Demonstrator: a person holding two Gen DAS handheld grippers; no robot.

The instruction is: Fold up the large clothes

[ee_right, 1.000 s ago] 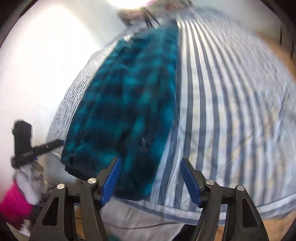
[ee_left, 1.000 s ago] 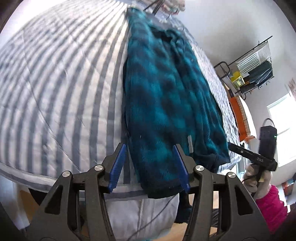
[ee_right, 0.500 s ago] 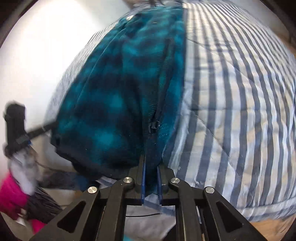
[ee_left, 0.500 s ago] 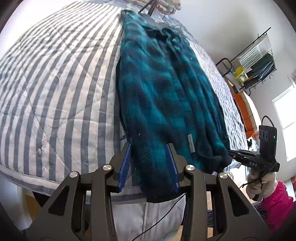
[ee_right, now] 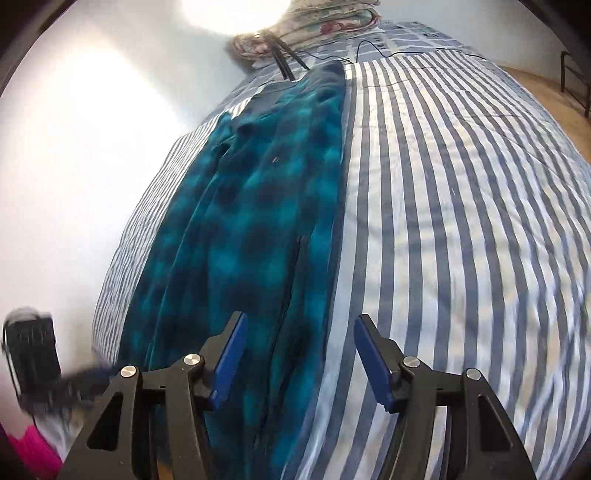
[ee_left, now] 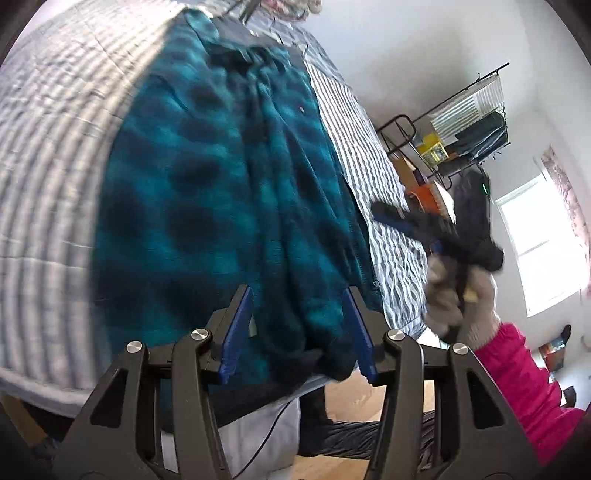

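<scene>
Since half a second ago both claws released: left claw (ee_left: 297, 328) and right claw (ee_right: 297, 360) opening, straddling teal fleece (ee_right: 251, 229) hem on striped bed (ee_right: 461, 221).

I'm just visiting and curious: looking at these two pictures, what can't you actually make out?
- Near hem of the teal fleece: left wrist view, hidden behind the left gripper, whose jaws are opening.
- Same hem: right wrist view, cut off by the bottom edge below the right gripper, also opening.
- Gloved hand: blurred.
- Shelf contents: too small.
- Bundle at the bed's far end: partly washed out by glare.
</scene>
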